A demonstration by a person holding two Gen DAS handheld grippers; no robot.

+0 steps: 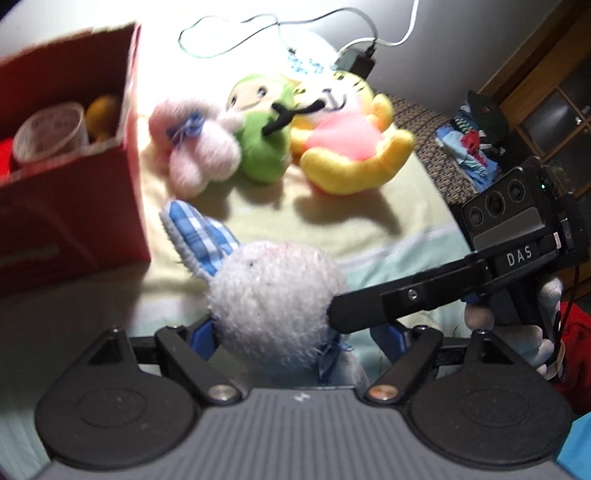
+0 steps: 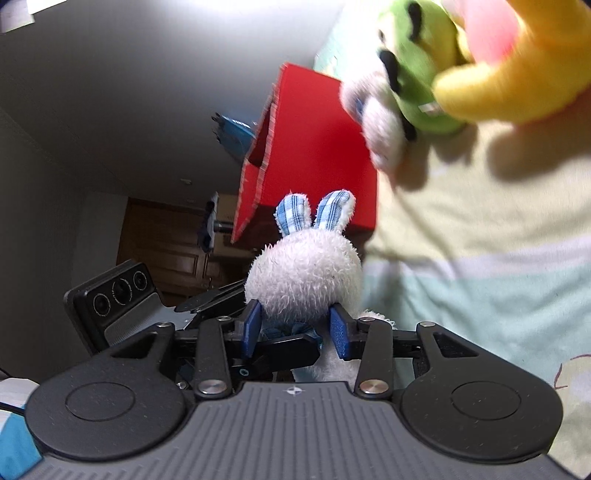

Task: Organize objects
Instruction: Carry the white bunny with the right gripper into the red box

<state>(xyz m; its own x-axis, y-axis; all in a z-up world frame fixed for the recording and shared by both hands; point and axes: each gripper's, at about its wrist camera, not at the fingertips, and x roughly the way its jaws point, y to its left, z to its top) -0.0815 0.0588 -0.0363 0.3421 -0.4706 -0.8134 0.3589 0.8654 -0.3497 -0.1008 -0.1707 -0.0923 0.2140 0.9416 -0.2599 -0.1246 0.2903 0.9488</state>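
so everything's sitting on a bed with a pale yellow and mint sheet, white wall behind, dark wood cabinet off at 2 o'clock in the left wrist view; a white cable and black charger lie up at 12 o'clock

red cardboard box is at 9 o'clock, open top; inside there's a roll of tape, something orange-yellow behind it and a bit of red at the left edge, can't tell what those are

the white plush bunny with blue plaid ears sits dead centre, just right of the box; fuzzy round head, blue bow at the neck; left gripper has its blue pads on either side of the body, whether they press I can't tell; right gripper straddles the neck with pads just off the fur, so loose, not clamped

at 12 o'clock past the bunny: pink plush, green plush, yellow plush in a pink top, all touching in a row
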